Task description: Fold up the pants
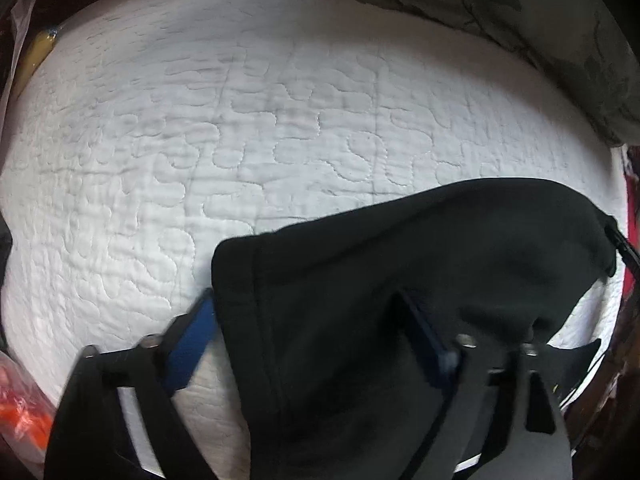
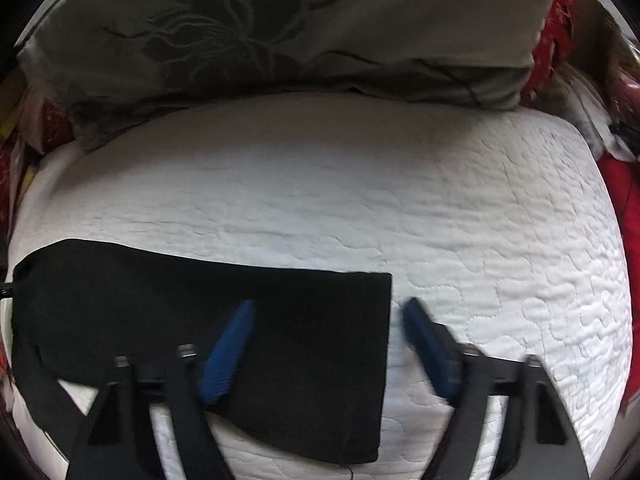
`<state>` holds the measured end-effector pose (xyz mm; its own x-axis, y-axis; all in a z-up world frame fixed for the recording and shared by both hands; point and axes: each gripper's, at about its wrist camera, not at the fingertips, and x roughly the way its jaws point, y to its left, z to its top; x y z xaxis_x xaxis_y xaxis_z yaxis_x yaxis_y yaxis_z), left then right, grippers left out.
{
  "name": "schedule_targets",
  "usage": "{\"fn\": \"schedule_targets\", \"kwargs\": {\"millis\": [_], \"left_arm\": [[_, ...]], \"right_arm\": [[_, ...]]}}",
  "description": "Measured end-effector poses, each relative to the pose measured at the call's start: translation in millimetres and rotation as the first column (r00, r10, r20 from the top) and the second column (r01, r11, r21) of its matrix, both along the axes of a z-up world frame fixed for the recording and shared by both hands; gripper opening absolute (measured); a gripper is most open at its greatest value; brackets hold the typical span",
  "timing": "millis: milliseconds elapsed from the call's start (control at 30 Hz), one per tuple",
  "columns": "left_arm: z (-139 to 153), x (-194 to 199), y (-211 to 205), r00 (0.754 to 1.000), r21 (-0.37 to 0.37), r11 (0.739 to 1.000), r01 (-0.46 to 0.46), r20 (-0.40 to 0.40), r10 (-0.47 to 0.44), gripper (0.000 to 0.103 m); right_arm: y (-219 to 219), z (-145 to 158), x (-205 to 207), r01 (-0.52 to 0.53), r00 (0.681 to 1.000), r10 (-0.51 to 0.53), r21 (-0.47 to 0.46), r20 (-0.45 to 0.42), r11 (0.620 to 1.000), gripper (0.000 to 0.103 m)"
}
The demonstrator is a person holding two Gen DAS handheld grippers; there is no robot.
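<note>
The black pants (image 1: 420, 280) lie folded flat on the white quilted mattress (image 1: 280, 120). In the left wrist view my left gripper (image 1: 308, 312) is open, its blue fingers straddling the left hem edge of the pants. In the right wrist view the pants (image 2: 200, 312) form a dark rectangle at lower left on the mattress (image 2: 440, 220). My right gripper (image 2: 328, 324) is open, its jaws spread across the right edge of the fabric, with one blue finger (image 2: 228, 348) over the cloth and the other over bare mattress.
A grey-green floral pillow (image 2: 280, 32) lies along the far edge of the mattress and shows at top right in the left wrist view (image 1: 540, 20). Red fabric (image 2: 624, 200) lies at the right side. An orange item (image 1: 20, 412) sits at lower left.
</note>
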<state>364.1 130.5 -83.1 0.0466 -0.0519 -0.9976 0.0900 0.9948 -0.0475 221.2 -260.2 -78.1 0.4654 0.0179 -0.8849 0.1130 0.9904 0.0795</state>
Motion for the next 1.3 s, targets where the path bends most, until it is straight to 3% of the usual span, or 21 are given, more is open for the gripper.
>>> {"fn": "schedule_targets", "kwargs": {"millis": [67,133,200,300,500,767,1000,1167,1300], "left_arm": [[-1,5,-2,1.000,0.016,1.000,-0.005,-0.029,0.005,0.066],[3,9,-7,0.999,0.033,0.999,-0.002,-0.039,0.003,0.052],[12,14,-13,1.000,0.114,0.993,0.007,-0.023,-0.004,0.025],[26,16,-12,1.000,0.127,0.992,-0.024,-0.001,0.024,0.025],[73,-4,-7,0.991,0.152,0.986,-0.067,0.126,0.048,0.024],[114,-64,-33,0.952,0.239,0.966,-0.101,0.306,0.024,0.024],[107,-109,-11,0.925,0.211,0.963,-0.168,0.371,0.080,0.024],[85,-160,4,0.928,0.173,0.966,-0.193,0.353,0.122,0.024],[49,-195,19,0.948,0.138,0.968,-0.210,0.272,0.167,0.024]], "right_arm": [[1,2,-3,-0.017,1.000,0.016,-0.013,-0.010,1.000,0.042],[0,6,-7,-0.030,0.999,0.030,-0.010,-0.012,1.000,0.027],[0,9,-12,-0.041,0.999,0.041,-0.018,-0.009,0.999,0.021],[8,11,-19,-0.062,0.998,0.064,-0.071,0.016,0.996,0.016],[10,22,-23,-0.036,0.995,0.044,-0.089,0.085,0.995,0.013],[10,53,-58,0.000,0.980,0.013,-0.067,0.197,0.998,0.013],[13,71,-112,-0.014,0.966,0.031,-0.071,0.255,0.997,0.013],[30,63,-169,-0.046,0.962,0.064,-0.074,0.265,0.996,0.013],[40,44,-213,-0.073,0.963,0.087,-0.061,0.255,0.995,0.013]]}}
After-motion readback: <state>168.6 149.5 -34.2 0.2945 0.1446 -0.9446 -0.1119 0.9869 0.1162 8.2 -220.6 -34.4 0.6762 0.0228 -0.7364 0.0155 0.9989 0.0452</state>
